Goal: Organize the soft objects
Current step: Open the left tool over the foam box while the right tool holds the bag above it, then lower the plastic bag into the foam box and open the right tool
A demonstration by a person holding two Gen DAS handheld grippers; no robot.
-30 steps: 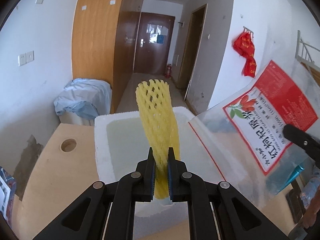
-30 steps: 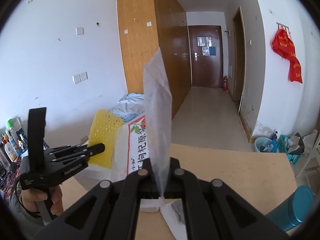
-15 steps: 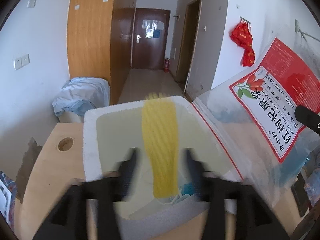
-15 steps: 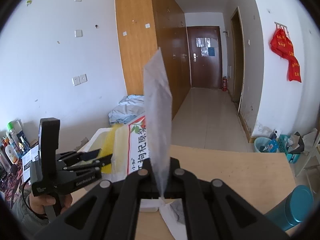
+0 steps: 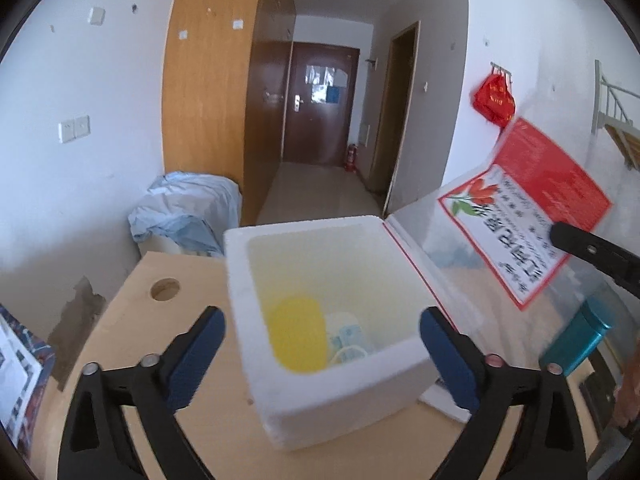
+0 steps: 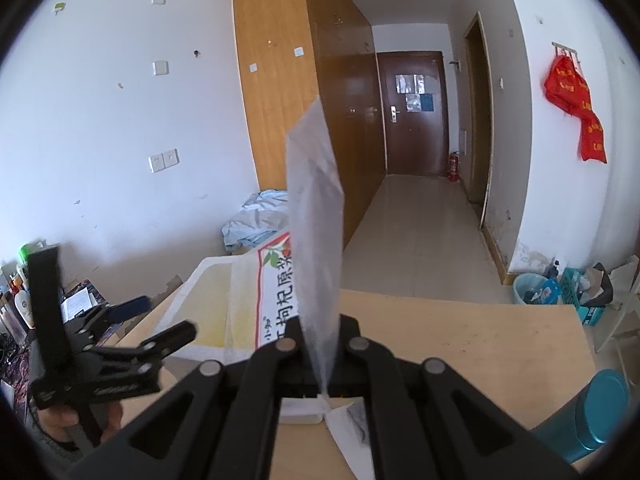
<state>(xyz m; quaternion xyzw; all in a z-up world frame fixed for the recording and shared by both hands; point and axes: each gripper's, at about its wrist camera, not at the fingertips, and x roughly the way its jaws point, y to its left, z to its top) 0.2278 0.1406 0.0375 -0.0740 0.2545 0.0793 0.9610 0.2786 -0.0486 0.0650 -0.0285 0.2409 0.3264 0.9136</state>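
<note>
A yellow foam net (image 5: pixel 296 338) lies inside the white foam box (image 5: pixel 340 404), beside a pale packet (image 5: pixel 348 340). My left gripper (image 5: pixel 320 320) hovers in front of the box with its jaws opening wide and nothing between the blue pads. It also shows in the right wrist view, as the left gripper (image 6: pixel 170 315) held in a hand. My right gripper (image 6: pixel 320 344) is shut on the edge of a clear plastic bag (image 6: pixel 316 220) with a red and white label (image 5: pixel 520 216). The bag stands upright to the right of the box.
The box sits on a light wooden table (image 6: pixel 460 340) that has a round hole (image 5: pixel 165 289) near its left side. A teal bottle (image 6: pixel 600 412) stands at the table's right edge. A blue-white cloth bundle (image 5: pixel 188 208) lies behind the table. Bottles crowd the far left.
The left gripper let go of the yellow foam net, which dropped from upright between the pads into the box. Its jaws spread wide and it drew back. The right gripper kept still.
</note>
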